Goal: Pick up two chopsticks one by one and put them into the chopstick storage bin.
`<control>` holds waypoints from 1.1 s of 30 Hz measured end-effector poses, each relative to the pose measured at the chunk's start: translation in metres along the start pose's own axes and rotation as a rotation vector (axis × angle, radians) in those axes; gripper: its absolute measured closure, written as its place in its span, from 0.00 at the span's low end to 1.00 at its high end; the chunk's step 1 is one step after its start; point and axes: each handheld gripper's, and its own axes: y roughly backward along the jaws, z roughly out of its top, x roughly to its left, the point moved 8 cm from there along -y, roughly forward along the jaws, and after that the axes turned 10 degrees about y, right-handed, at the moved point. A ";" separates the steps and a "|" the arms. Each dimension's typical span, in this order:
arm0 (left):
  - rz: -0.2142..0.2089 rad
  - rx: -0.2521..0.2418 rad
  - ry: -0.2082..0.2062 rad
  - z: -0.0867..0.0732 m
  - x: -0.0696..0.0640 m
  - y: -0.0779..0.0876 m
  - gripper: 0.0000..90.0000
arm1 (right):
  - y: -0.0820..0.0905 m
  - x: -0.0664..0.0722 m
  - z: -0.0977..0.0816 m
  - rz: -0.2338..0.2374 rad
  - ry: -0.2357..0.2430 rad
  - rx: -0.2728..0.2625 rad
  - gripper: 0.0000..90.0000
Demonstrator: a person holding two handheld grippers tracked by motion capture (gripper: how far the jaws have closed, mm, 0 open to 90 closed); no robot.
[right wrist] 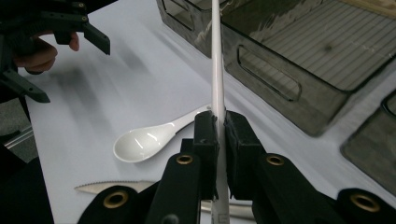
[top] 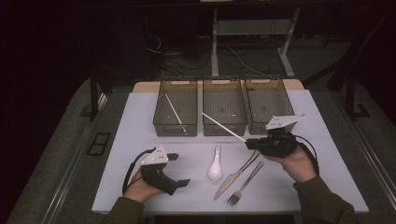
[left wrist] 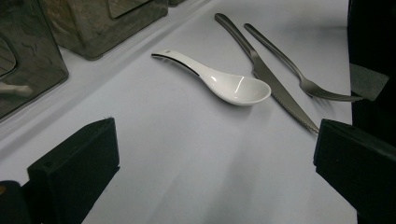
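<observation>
A white chopstick (right wrist: 217, 70) is clamped between the closed fingers (right wrist: 206, 135) of the right gripper (top: 252, 142), its tip raised over the middle bin (top: 224, 112). It should be lowered tip-first and released only once inside, beside no rim. The left gripper (top: 180, 170) is held wide open and empty above the counter (top: 140, 121).

Right gripper (right wrist: 218, 135) jaws clamped on thin white plastic chopstick (right wrist: 217, 56), which runs up over dark translucent slatted plastic bin (right wrist: 299, 60). White ceramic soup spoon (right wrist: 147, 140) and serrated steel knife (right wrist: 112, 187) lie on white tabletop (right wrist: 140, 74). Left gripper (right wrist: 70, 44) top-left, jaws apart.
</observation>
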 end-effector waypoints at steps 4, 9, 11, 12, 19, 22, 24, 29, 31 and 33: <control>-0.003 -0.007 0.006 0.000 -0.001 0.000 0.00 | -0.010 0.000 0.011 0.003 0.003 0.001 0.93; -0.004 -0.009 0.005 0.000 -0.001 0.000 0.00 | -0.024 -0.002 0.025 0.000 0.009 0.007 0.93; -0.003 -0.008 0.005 0.001 0.000 0.000 0.00 | -0.030 -0.002 0.030 -0.002 0.006 0.009 0.93; -0.003 -0.009 0.006 0.001 0.000 0.000 0.00 | -0.033 -0.002 0.033 -0.002 0.008 0.013 0.93; -0.005 -0.014 0.006 0.001 0.000 0.002 0.00 | -0.050 -0.006 0.054 -0.013 0.019 0.032 0.93; -0.005 -0.015 0.009 0.001 -0.001 0.002 0.00 | -0.057 -0.008 0.062 -0.021 0.015 0.040 0.93; -0.006 -0.016 0.009 0.001 -0.001 0.002 0.00 | -0.062 -0.011 0.067 -0.025 0.015 0.042 0.93; -0.009 -0.019 0.013 0.001 -0.001 0.002 0.00 | -0.073 -0.014 0.078 -0.034 0.004 0.044 0.93; -0.010 -0.020 0.012 0.002 -0.001 0.002 0.00 | -0.077 -0.015 0.081 -0.037 0.003 0.051 0.93; -0.010 -0.021 0.012 0.002 -0.001 0.002 0.00 | -0.081 -0.015 0.086 -0.035 -0.008 0.052 0.93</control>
